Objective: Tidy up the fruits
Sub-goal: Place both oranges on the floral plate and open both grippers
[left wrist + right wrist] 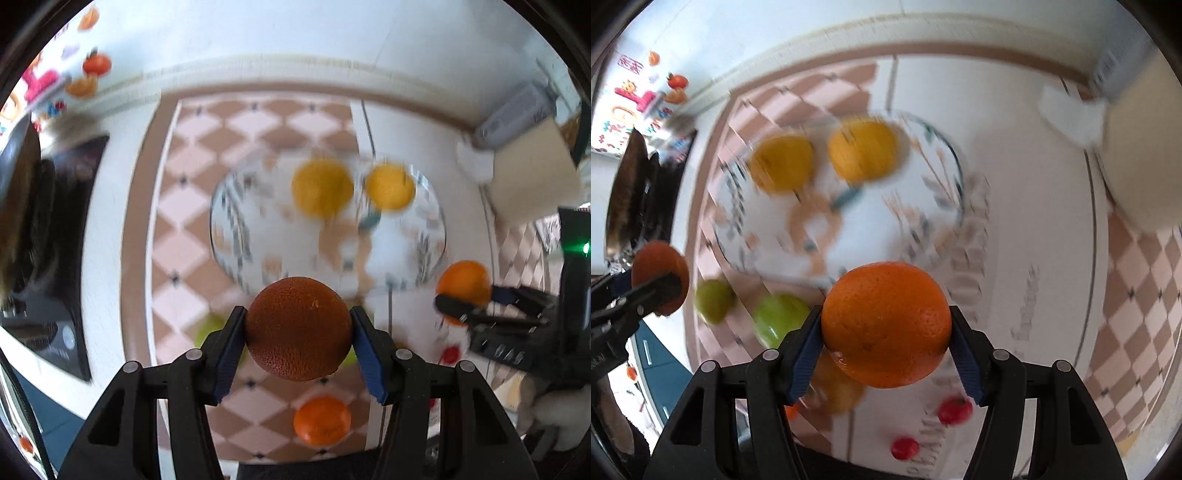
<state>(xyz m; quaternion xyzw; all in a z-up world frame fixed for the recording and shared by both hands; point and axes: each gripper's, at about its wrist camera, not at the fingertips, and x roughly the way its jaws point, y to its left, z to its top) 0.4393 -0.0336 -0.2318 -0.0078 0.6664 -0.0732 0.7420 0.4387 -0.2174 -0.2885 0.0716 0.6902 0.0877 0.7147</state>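
The dark orange (pixel 299 328) is pinched in the left gripper (pixel 298 343), above the tablecloth; the bright orange (pixel 886 323) is pinched in the right gripper (pixel 886 339). The glass plate (pixel 236 254) with two yellow fruits (pixel 322 188) lies ahead of both, below them. Only the right view shows the green fruits (pixel 777 319) clearly, and the small red ones (pixel 955 410).

Honestly nothing here is readable. There's big tan lettering printed on the white cloth (pixel 979 236) covering the bench, running along beside the plate, but motion blur smears it into mush. The colourful stickers (pixel 631 92) on the wall at the upper left seem to carry characters too, way too small and blurry to make out.
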